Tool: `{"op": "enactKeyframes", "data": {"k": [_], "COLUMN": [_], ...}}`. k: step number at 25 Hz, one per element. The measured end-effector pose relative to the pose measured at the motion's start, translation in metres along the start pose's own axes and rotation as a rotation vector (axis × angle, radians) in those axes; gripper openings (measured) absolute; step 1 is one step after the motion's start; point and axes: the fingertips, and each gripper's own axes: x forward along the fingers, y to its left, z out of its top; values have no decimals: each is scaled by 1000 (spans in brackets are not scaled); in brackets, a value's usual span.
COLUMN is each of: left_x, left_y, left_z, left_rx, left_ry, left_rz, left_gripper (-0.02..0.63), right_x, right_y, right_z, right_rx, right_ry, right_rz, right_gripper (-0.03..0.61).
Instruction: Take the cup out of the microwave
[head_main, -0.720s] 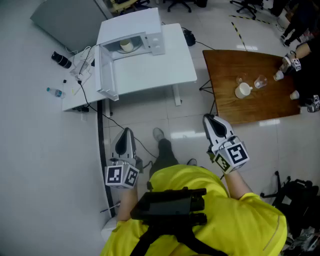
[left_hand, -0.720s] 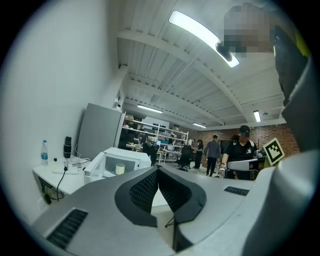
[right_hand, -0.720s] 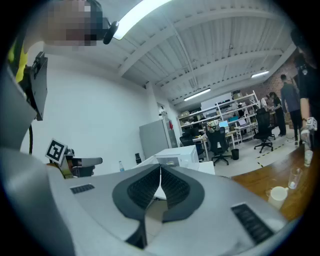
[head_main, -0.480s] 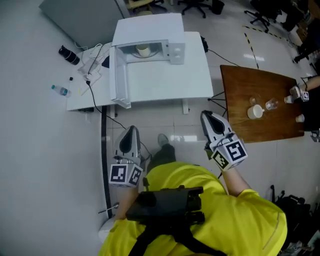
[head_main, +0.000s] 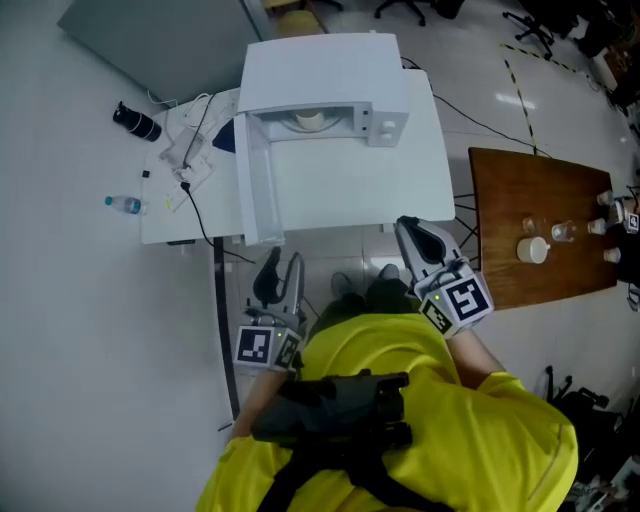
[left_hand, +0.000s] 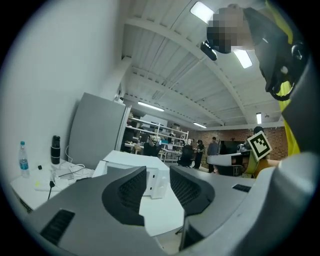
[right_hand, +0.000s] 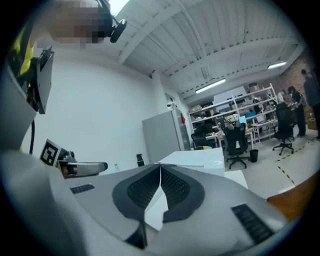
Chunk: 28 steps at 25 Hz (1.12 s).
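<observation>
A white microwave (head_main: 320, 65) stands on a white table (head_main: 340, 190) with its door (head_main: 256, 185) swung open to the left. A pale cup (head_main: 309, 121) sits inside the cavity. My left gripper (head_main: 284, 262) is held in front of the table's near edge, below the door, open with nothing between its jaws. In the left gripper view the microwave (left_hand: 152, 182) shows through the gap of the left gripper (left_hand: 157, 172). My right gripper (head_main: 408, 226) hovers at the table's front right corner, shut and empty. In the right gripper view its pads meet at the right gripper's (right_hand: 160, 167) tips.
A wooden table (head_main: 540, 215) at the right carries a white mug (head_main: 531, 249) and small glasses. On the white table's left end lie a black bottle (head_main: 136, 123), a water bottle (head_main: 125, 204) and cables (head_main: 190, 150). A grey panel (head_main: 150, 40) stands behind.
The person has stepped closer to the white table, so the microwave looks nearer. Both grippers now reach the table's front edge. The left jaws now stand visibly apart.
</observation>
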Motion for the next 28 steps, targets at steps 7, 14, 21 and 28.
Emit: {"op": "enactKeyframes", "data": {"k": [7,14,21,28], "left_x": [121,308,419,466], "left_y": [11,100,198,225], "left_z": [-63,-144,-191,-209], "left_rx": [20,60,28,46], "left_ry": [81,124,155,175], "left_rz": [-22,144,303,332], "left_gripper": [530,534,532,524], "right_x": [44,88,102,88], "right_y": [-59,-139,-197,-224], "right_z": [-17,-68,-115,-126], "right_rx": [47,88,125,141], "right_ry": [63,136,194,238], "right_rz": [12,63,57,29], "right_gripper": [9,9,9,9]}}
